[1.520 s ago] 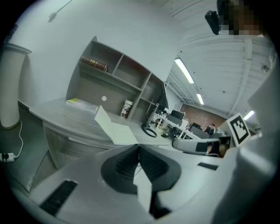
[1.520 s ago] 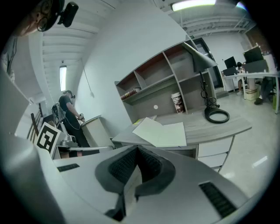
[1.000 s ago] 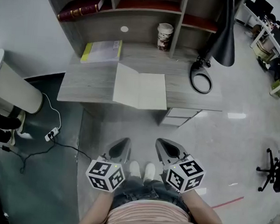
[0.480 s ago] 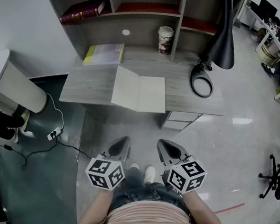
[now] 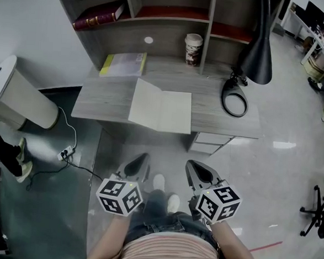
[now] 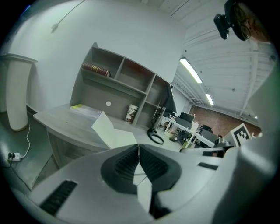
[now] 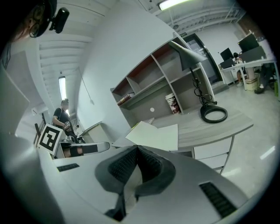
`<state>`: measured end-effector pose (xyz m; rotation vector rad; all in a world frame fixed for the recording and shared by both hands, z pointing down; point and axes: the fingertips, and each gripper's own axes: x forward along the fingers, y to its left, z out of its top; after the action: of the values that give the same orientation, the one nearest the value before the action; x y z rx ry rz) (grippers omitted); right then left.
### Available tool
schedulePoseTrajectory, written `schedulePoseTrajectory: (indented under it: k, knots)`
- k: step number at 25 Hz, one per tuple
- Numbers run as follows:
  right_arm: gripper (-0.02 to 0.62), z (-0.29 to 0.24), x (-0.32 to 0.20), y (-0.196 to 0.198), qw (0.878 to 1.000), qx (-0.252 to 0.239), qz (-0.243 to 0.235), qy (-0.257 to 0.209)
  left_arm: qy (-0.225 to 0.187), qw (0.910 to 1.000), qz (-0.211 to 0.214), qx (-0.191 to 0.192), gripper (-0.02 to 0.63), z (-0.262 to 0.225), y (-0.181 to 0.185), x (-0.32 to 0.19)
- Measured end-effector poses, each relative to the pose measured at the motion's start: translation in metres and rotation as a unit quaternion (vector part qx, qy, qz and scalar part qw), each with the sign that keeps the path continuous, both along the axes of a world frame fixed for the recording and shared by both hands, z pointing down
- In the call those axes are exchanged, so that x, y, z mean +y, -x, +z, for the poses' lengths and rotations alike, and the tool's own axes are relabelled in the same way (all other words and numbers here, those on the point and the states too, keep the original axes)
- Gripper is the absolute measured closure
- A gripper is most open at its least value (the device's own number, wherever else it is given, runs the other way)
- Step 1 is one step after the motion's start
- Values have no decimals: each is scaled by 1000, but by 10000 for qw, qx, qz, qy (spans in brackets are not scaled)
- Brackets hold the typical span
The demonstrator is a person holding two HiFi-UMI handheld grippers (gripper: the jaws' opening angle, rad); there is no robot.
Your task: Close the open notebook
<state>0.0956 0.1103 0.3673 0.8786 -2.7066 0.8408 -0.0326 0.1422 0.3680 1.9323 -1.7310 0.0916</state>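
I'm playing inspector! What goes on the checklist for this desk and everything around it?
Surface: grey desk, bare at its left end.
Job's things: notebook lies open at the desk's front edge, left page lifted a bit.
Clutter: yellow-edged book, paper cup, black lamp.
Tongs: left tongs and right tongs both shut, empty, short of the desk.
Cables: cable and power strip on the floor, left of the desk.
Surroundings: shelf with a red book, white tower, office chair.
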Motion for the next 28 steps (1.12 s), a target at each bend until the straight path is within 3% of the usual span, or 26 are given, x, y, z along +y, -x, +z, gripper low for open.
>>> schedulePoseTrajectory:
  k: [14,28]
  knots:
    - [587,15,-33,29,9996,97,-96,254,117,9996,-53,259,593,10,29,-39]
    - [586,20,-123,90,9988,293,110,377,-72,9976,661,193,592,-21,63,-133]
